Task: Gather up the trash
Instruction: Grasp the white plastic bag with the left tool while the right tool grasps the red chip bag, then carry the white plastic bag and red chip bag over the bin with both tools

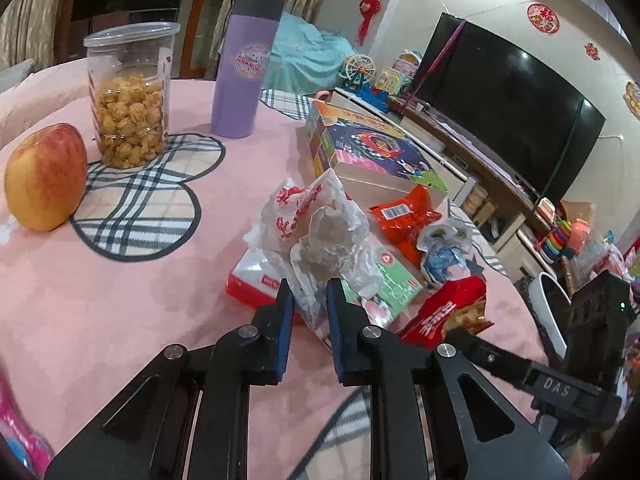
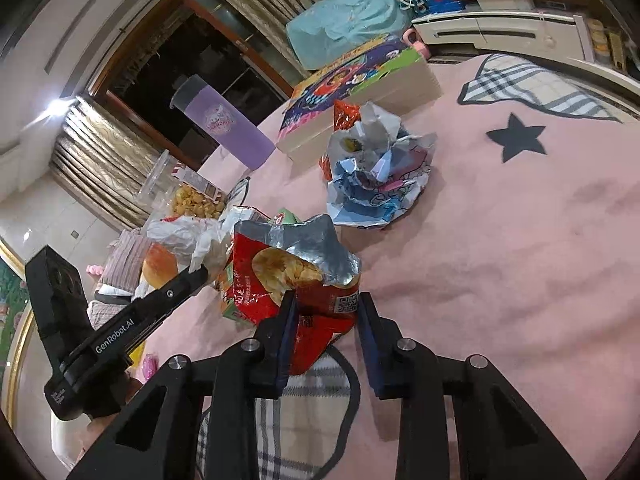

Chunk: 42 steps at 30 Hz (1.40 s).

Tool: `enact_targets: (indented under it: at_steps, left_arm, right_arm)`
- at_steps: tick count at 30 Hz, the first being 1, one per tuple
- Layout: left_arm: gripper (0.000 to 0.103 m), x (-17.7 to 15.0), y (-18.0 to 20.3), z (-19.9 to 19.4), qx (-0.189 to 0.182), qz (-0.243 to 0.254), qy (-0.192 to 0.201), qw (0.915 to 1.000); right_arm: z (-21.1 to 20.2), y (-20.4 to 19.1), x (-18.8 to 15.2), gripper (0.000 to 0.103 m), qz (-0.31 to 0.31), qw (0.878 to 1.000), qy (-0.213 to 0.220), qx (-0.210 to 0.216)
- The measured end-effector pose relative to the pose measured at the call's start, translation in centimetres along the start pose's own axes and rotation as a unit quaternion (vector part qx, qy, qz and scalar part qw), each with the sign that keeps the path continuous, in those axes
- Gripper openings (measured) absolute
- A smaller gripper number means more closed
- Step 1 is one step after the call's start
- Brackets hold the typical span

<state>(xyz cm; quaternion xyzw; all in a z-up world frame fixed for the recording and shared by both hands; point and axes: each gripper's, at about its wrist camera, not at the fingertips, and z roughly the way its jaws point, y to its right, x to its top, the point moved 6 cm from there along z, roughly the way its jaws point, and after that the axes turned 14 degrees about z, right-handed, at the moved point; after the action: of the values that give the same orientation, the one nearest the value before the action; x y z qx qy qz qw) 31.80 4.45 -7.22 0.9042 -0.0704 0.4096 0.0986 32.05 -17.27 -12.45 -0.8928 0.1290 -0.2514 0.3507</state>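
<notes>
My left gripper [image 1: 310, 292] is shut on a crumpled white paper wrapper with red print [image 1: 320, 232], which lies over a red-and-green carton [image 1: 384, 284]. My right gripper [image 2: 326, 306] has its jaws around a red chip bag [image 2: 296, 276] with an open foil top; the right pad stands slightly off the bag. The chip bag also shows in the left wrist view [image 1: 448, 312]. A crumpled blue cartoon wrapper [image 2: 376, 176] and an orange snack packet [image 1: 404, 216] lie beyond on the pink tablecloth [image 2: 500, 240].
An apple [image 1: 44, 176], a popcorn jar [image 1: 130, 96] and a purple tumbler [image 1: 242, 68] stand at the back left. A colourful box [image 1: 372, 152] lies behind the trash. A white bin [image 1: 548, 312] stands off the table's right edge.
</notes>
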Motion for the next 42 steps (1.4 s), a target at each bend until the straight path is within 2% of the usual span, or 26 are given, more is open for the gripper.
enact_targets:
  at_steps: [7,20,28,42]
  left_arm:
    - [0.015,-1.7,1.9,-2.8,-0.013,-0.008,0.014,0.9998]
    - [0.015,-5.5,10.1,-3.2,-0.076,0.02,-0.017,0.9968]
    - [0.015,-5.6,14.9,-3.2,-0.107,0.052,-0.023,0.9926]
    - [0.015,-4.9,23.5,-2.5,-0.159,0.114,-0.034,0.98]
  right_arm:
    - [-3.0,0.7,-0.3,0.03,-0.01,1.0,0.02,-0.004]
    - [-9.0,4.5,-0.4,0.03,-0.01,0.997,0.062,-0.036]
    - [-13.2,7.4,-0.2,0.03,0.003,0.994,0.096,-0.051]
    - [-19.8,11.9,1.2,0.03,0.037,0.985,0.152,-0.066]
